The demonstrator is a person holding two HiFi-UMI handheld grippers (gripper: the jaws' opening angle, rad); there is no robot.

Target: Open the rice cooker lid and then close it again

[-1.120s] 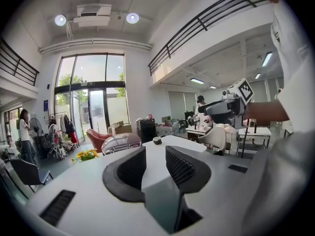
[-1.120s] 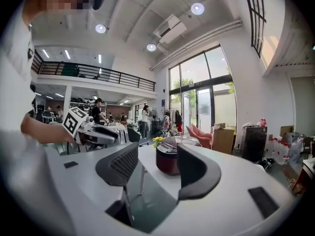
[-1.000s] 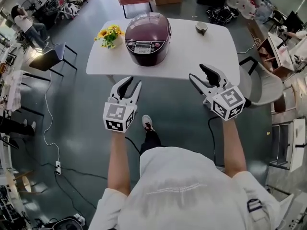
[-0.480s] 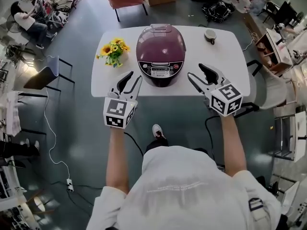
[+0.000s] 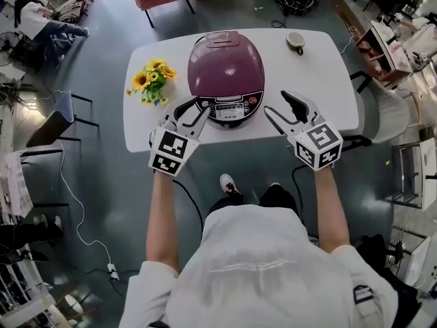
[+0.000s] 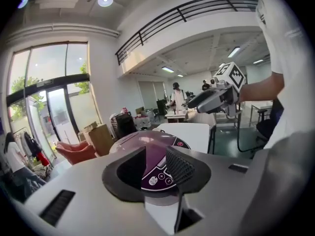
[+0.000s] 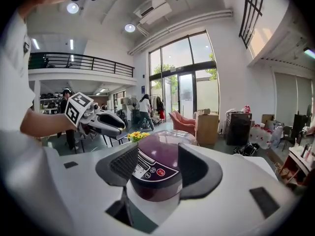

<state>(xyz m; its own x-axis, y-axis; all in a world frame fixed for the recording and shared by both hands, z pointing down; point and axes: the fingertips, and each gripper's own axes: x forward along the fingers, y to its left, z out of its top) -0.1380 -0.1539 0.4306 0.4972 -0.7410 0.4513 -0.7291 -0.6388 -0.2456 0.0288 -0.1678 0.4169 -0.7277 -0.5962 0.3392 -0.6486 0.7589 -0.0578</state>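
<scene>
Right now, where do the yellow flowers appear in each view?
Head view: flowers on the table, left of the rice cooker.
Left gripper view: not in it.
Right gripper view: small, just left of the rice cooker.
Shared landmark: the rice cooker, in all three.

A glossy, smooth purple shell is seen on the rice cooker (image 5: 225,63); the table (image 5: 321,74) is finished matt white, the floor (image 5: 102,183) faintly shiny.

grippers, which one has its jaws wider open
The right gripper: its jaws gape wide beside the cooker, while the left gripper holds its jaws narrower.
</scene>
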